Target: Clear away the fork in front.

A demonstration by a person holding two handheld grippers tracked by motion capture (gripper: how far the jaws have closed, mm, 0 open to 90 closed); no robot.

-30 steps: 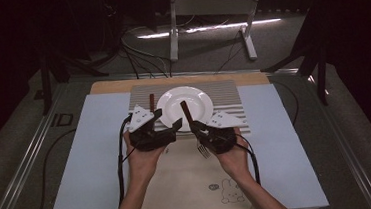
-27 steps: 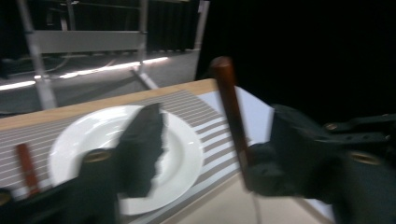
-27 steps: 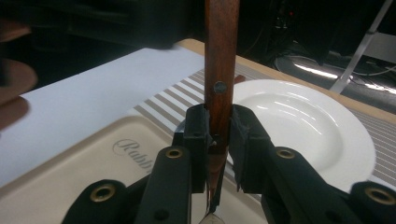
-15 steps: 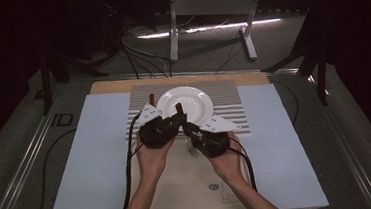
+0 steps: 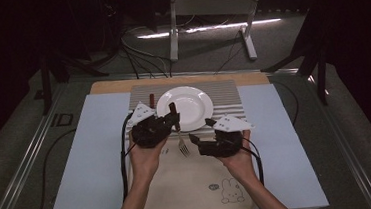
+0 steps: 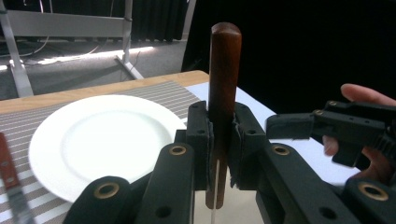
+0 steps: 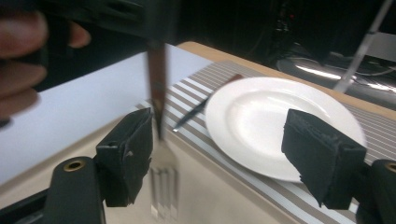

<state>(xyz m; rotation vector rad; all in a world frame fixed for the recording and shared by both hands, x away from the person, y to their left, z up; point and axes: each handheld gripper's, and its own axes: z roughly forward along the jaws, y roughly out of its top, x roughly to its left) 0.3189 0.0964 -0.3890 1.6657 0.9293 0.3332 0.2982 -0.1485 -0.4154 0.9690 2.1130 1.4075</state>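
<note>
A fork (image 5: 182, 144) with a brown wooden handle (image 6: 224, 88) hangs tines down over the beige mat. My left gripper (image 5: 174, 114) is shut on that handle, whose top sticks up above the pads (image 6: 201, 140). My right gripper (image 5: 201, 129) stands just right of the fork; its jaws have just been opening and now stand wide apart. In the right gripper view the fork (image 7: 161, 154) hangs beside the left pad (image 7: 133, 144), untouched by the other. A white plate (image 5: 184, 104) lies behind both grippers, with a knife (image 5: 151, 98) to its left.
The plate rests on a striped placemat (image 5: 222, 89) laid on a wooden board. A beige mat with a bunny print (image 5: 200, 183) lies in front, with pale blue sheets (image 5: 92, 157) on both sides. Cables trail from the grippers. A metal stand (image 5: 206, 12) is behind the table.
The left gripper closed on the fork's handle. The right gripper's jaws opened off the fork and drew slightly away to the right. Both hands shifted a little forward toward the plate.
</note>
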